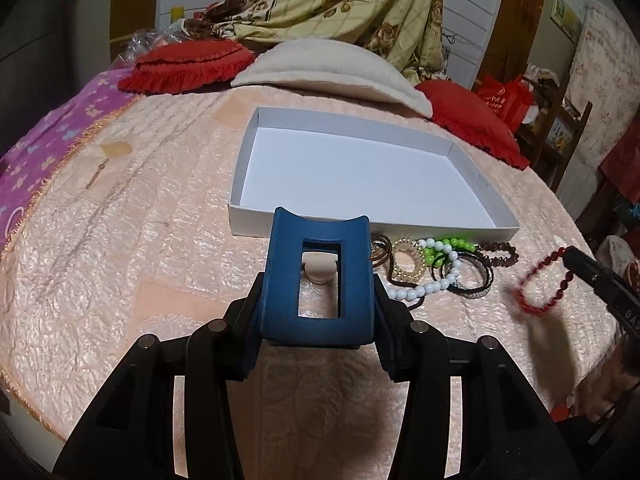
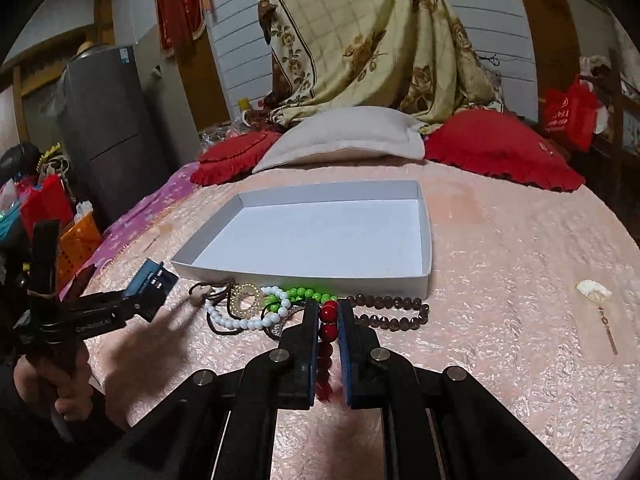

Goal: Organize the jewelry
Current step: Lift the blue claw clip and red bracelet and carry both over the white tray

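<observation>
A shallow white box [image 1: 472, 224] [image 2: 304, 276] lies on the pink bedspread. In front of it is a pile of jewelry: a white bead bracelet [image 1: 424, 288] [image 2: 240, 323], green beads [image 1: 452, 245] [image 2: 304, 293], a gold coil ring [image 1: 408, 258] [image 2: 245, 299], black bands [image 1: 476, 276] and brown beads [image 2: 394, 312]. My left gripper [image 1: 318, 280] [image 2: 154, 282] is shut on a blue hair claw clip [image 1: 316, 280], held above the bed. My right gripper [image 2: 329, 312] [image 1: 576, 258] is shut on a red bead bracelet [image 2: 329, 330] [image 1: 536, 292], which hangs above the bed.
A beige pillow [image 1: 340, 68] and red cushions [image 1: 188, 66] [image 2: 500, 148] lie behind the box. A small gold earring [image 1: 96, 176] lies far left on the bed; another earring with a pale piece [image 2: 596, 300] lies right. A fridge [image 2: 108, 128] stands beside the bed.
</observation>
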A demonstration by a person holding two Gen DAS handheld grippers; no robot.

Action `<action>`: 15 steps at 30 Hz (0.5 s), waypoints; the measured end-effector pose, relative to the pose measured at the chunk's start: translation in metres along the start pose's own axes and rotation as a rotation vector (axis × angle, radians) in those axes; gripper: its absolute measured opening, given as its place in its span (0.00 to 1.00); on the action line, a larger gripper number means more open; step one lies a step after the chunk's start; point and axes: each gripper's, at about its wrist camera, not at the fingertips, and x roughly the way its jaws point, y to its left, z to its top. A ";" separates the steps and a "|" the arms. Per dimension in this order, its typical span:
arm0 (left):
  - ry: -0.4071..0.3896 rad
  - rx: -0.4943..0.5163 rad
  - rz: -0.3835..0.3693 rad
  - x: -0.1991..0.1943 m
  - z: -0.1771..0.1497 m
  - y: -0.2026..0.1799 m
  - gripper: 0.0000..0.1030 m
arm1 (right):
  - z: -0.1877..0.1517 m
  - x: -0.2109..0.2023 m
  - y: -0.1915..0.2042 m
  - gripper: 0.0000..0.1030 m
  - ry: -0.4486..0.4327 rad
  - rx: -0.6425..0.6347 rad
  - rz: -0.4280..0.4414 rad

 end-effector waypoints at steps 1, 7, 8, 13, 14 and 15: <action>-0.002 -0.004 -0.001 0.000 0.000 0.000 0.45 | -0.001 0.000 0.000 0.08 0.005 0.001 -0.001; -0.009 -0.018 -0.009 -0.001 0.000 0.002 0.45 | -0.002 0.001 -0.003 0.08 0.010 0.010 -0.029; -0.006 -0.017 -0.009 0.000 0.000 0.001 0.45 | -0.002 0.001 -0.002 0.08 0.007 0.009 -0.033; 0.000 -0.013 -0.005 0.003 0.000 -0.001 0.45 | -0.001 0.002 -0.002 0.08 0.000 0.002 -0.069; 0.001 -0.012 -0.003 0.003 0.000 -0.002 0.45 | -0.002 0.003 -0.001 0.08 0.007 -0.002 -0.076; 0.001 -0.012 0.000 0.004 0.000 -0.002 0.45 | -0.002 0.004 -0.001 0.08 0.010 -0.007 -0.081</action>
